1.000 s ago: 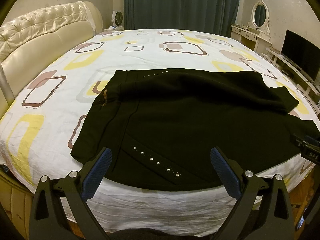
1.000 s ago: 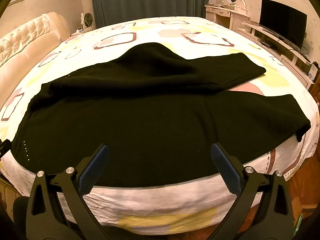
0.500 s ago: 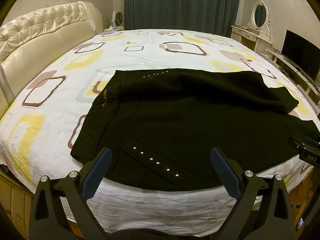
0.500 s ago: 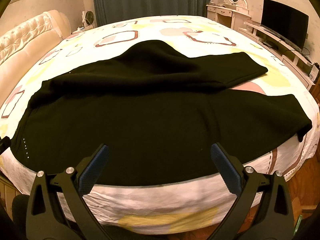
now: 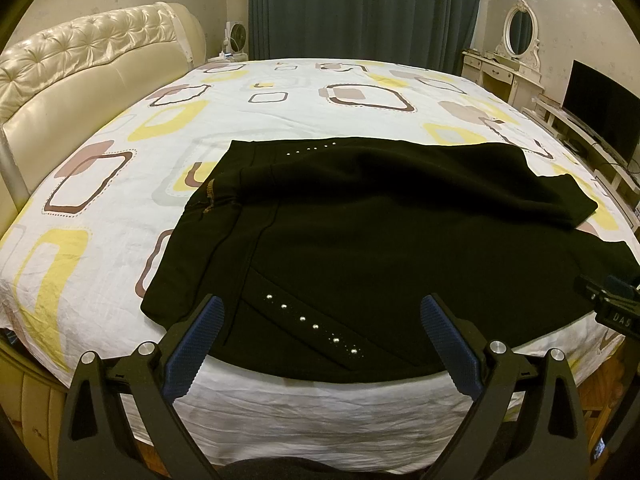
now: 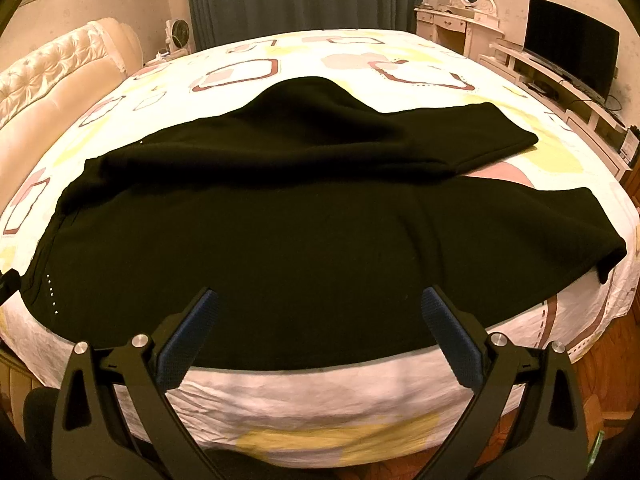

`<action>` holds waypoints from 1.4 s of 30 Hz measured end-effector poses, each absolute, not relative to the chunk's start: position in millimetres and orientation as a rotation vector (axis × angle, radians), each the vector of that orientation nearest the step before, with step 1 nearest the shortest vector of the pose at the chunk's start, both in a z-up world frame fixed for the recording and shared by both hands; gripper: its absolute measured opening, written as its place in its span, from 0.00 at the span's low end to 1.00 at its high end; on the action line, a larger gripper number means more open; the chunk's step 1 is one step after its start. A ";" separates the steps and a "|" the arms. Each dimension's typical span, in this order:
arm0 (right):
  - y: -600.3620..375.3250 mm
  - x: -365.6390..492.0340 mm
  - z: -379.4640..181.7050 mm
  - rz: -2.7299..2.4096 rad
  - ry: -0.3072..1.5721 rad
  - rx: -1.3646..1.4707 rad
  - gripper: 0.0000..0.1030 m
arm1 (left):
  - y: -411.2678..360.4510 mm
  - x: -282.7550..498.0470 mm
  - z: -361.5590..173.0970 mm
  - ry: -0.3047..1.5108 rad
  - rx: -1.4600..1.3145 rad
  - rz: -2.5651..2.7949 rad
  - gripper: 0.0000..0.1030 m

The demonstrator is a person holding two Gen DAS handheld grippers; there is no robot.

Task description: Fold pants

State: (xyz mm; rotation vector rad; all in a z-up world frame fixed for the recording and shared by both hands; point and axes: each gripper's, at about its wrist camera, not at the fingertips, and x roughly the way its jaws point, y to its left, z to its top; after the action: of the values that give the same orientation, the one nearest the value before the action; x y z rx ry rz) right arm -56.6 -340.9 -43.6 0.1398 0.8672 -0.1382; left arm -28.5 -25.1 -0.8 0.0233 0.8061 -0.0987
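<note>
The black pants [image 5: 384, 248] lay spread across the near half of the bed [image 5: 280, 120], waist end to the left with its row of studs [image 5: 316, 326] close to the near edge, and the two legs running off to the right, the far leg's cuff [image 6: 500, 140] lying a little apart from the near one [image 6: 600, 248]. The left gripper [image 5: 320, 344] hung just off the bed's edge over the waist corner, jaws wide apart and holding nothing; the right gripper [image 6: 316, 332] hung likewise over the near leg, jaws apart and empty. No fold looked made yet, so the step in hand seemed to be the approach before the first grasp. The next move would likely call for each gripper to reach past to the far edge, pinch the cloth at waist and leg, and bring the far leg over onto the near one, edges matched. The thick cloth might bunch if pinched too shallow.
</note>
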 end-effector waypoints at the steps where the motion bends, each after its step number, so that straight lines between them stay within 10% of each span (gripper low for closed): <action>1: -340.1 -56.5 -44.0 -0.136 0.868 0.139 0.98 | -24.6 -28.3 -1.3 0.806 0.023 -0.099 0.95; 28: -359.4 -52.0 -31.6 -0.041 0.867 0.204 0.98 | -27.8 -30.6 0.1 0.806 0.016 -0.116 0.95; 42: -693.0 -71.0 -5.9 -0.226 0.756 0.564 0.98 | -22.2 -22.5 -12.9 0.831 0.037 -0.102 0.95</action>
State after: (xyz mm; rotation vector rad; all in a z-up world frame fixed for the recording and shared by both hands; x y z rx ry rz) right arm -71.0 -693.0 -5.9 0.5641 0.7564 -0.2257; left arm -22.5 -22.2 -12.9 0.0367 0.8313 -0.1023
